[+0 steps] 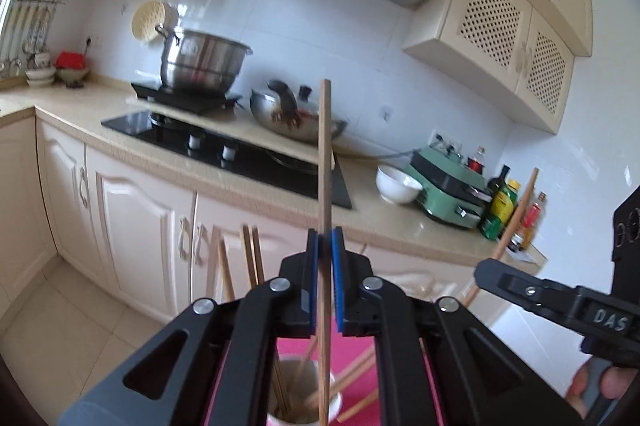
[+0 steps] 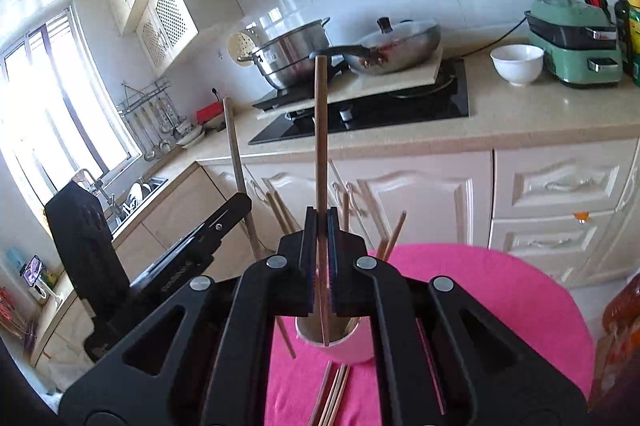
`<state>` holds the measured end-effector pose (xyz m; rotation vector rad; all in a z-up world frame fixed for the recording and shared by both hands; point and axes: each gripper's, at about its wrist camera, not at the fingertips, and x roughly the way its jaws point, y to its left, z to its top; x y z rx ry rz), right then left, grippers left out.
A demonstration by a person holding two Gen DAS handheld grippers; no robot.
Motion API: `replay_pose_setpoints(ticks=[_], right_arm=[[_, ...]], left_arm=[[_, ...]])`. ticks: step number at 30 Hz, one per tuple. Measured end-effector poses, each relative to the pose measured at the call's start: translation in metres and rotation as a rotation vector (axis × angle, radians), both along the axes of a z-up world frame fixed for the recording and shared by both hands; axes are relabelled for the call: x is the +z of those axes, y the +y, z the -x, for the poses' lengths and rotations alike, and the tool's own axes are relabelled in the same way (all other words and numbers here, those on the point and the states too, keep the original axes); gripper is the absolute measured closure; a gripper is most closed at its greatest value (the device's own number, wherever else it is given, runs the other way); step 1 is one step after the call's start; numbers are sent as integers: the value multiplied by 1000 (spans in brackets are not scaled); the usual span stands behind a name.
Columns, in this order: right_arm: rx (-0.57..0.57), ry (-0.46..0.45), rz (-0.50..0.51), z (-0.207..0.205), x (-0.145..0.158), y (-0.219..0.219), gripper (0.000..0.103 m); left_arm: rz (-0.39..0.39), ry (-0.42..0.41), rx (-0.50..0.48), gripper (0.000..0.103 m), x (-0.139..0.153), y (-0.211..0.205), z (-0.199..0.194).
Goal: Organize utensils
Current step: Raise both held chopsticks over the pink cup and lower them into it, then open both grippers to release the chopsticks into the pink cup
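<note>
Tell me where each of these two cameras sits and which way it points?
Left wrist: rides the left gripper, facing stove and counter; its fingers pinch a chopstick above the cup; the other gripper shows at right.
Right wrist: rides the right gripper, facing the same counter; pinches a chopstick over the cup.
Shared: wok, white bowl.

A steel pot (image 1: 202, 60) and wok (image 1: 294, 116) sit on the stove (image 1: 224, 150).
</note>
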<state>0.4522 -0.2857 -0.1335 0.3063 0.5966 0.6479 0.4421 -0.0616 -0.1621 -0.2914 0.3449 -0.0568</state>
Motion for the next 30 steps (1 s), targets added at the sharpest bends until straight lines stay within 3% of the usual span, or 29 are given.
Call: replay_pose_setpoints(ticks=[4,14,30], right_arm=[[15,-13,6,-12,-3,5,98],[85,26,90,-9,-39,28,98],[82,69,141,10,-58,35,98]], left_arm=[[-27,-19,32,96,-9,-5,-13],[-111,37,56,96,-47,-13,-28],[-119,94,44,96,-58,-8,13]])
